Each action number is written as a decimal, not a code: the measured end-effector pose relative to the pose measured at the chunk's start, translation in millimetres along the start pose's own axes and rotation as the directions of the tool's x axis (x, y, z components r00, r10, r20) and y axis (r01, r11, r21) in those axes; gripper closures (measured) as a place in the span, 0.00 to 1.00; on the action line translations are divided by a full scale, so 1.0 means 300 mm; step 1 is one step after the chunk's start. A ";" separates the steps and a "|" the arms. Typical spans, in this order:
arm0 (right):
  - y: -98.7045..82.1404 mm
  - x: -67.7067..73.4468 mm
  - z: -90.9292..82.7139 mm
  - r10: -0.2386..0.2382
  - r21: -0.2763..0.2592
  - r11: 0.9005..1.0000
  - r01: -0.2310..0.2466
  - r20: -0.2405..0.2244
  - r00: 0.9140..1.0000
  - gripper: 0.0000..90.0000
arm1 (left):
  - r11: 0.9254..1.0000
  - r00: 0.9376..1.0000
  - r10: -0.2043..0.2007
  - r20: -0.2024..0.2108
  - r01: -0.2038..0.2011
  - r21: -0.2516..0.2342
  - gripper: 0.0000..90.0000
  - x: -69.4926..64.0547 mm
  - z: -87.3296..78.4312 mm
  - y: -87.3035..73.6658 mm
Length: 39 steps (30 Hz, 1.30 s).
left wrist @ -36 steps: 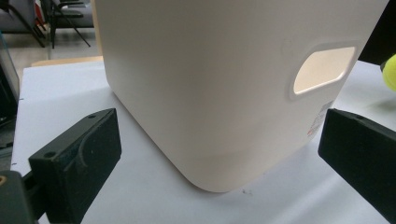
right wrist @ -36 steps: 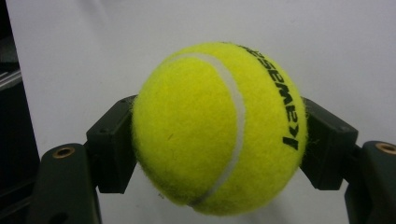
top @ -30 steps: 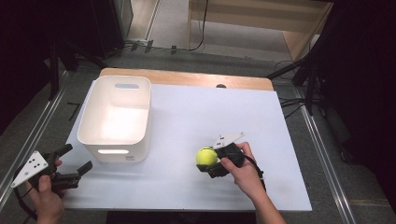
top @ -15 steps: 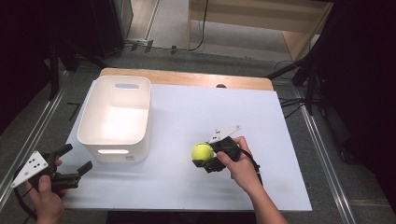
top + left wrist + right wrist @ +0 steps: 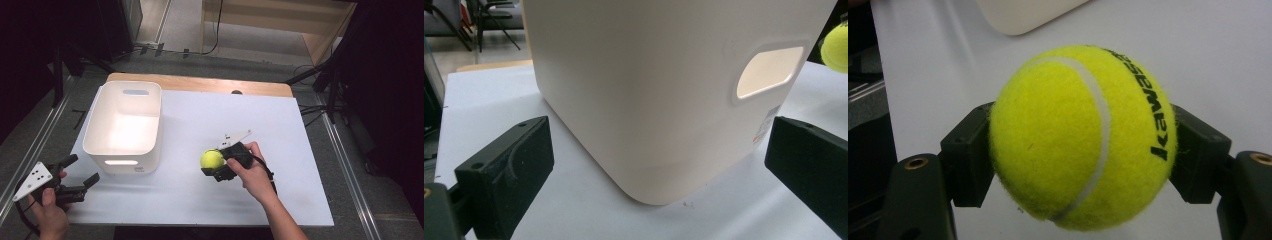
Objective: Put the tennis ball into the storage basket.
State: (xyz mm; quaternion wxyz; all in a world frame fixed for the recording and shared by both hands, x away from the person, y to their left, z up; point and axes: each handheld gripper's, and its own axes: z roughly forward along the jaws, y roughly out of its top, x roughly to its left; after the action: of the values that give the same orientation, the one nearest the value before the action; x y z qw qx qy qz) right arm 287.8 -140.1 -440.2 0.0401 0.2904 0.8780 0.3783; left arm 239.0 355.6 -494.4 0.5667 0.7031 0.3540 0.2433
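Here, at the near left corner of the white table [image 5: 300, 150], the left gripper [image 5: 82, 172] sits low in the person's left hand [image 5: 47, 212], a grey three-cornered plate on top of it, its fingers [image 5: 506, 170] spread wide with nothing between them; in the left gripper view they frame the rounded near corner of the white bin [image 5: 664, 90] without touching it. That bin [image 5: 125, 125] stands on the left half of the table, open at the top, with an oval handle cut-out in its near wall and another in its far one. A small sticker [image 5: 766, 122] sits on the wall below the near cut-out, its print too small to read. To the right of the bin, near the middle of the table, the yellow-green tennis ball [image 5: 212, 159] is clamped in the right gripper [image 5: 214, 162], which the right hand [image 5: 252, 172] carries with the fingers pointing left toward the bin. In the right gripper view the two black fingers [image 5: 968, 160] press on opposite sides of the ball [image 5: 1083, 135], which is off the table surface, its white seam curving down the front. Black lettering runs along its right side, turned sideways, and reads "Kawasaki" as far as the curve lets it show. The ball also shows at the right edge of the left gripper view, beyond the bin.
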 end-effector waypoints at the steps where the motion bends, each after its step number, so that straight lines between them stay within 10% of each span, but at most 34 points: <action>1: 0.004 0.000 0.001 -0.002 -0.004 1.000 0.002 -0.002 1.000 0.26 | 1.000 1.000 0.000 0.000 0.000 -0.001 0.00 0.000 0.000 0.000; 39: 0.169 -0.001 0.022 -0.029 -0.017 0.999 0.029 -0.020 0.999 0.26 | 1.000 1.000 -0.003 0.008 0.003 -0.003 0.00 0.004 -0.002 0.000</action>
State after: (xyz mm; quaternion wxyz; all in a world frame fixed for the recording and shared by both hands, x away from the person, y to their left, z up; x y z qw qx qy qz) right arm 314.2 -108.4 -410.1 0.0391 0.2733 0.8794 0.3878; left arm 239.3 356.7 -494.4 0.5693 0.7029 0.3523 0.2402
